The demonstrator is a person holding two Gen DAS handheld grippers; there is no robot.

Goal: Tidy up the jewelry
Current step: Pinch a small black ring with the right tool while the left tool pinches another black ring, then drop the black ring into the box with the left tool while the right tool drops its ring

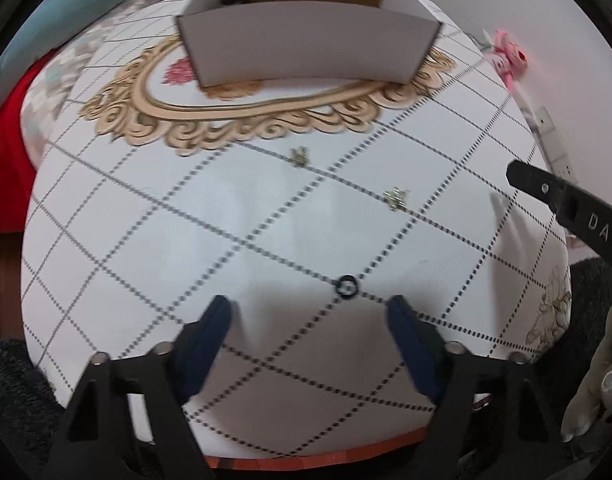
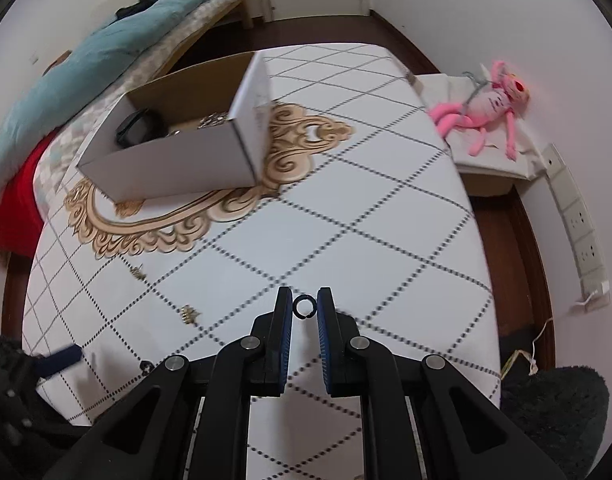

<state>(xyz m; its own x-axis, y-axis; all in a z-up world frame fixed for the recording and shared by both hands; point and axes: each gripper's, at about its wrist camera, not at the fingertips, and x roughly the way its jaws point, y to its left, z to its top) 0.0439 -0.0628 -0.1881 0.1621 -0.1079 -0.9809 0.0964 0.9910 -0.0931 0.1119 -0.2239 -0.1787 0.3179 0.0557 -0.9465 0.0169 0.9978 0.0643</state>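
Two rings are showing, unless both views catch the same one. One ring (image 2: 304,306) is sitting between the right gripper (image 2: 304,304) tips, narrow, seemingly pinching it. Another (image 1: 346,287) is lying on the table (image 1: 145,240) just ahead of the left gripper (image 1: 310,312), spread wide, near the front edge. Two gold pieces (image 1: 396,199) are lying between it and the box (image 1: 306,48), which is standing at the far edge; nothing is blocking the way.

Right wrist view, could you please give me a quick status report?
Right gripper shut on a black ring, above the table. Left gripper open, another ring ahead. Path to box looks clear.
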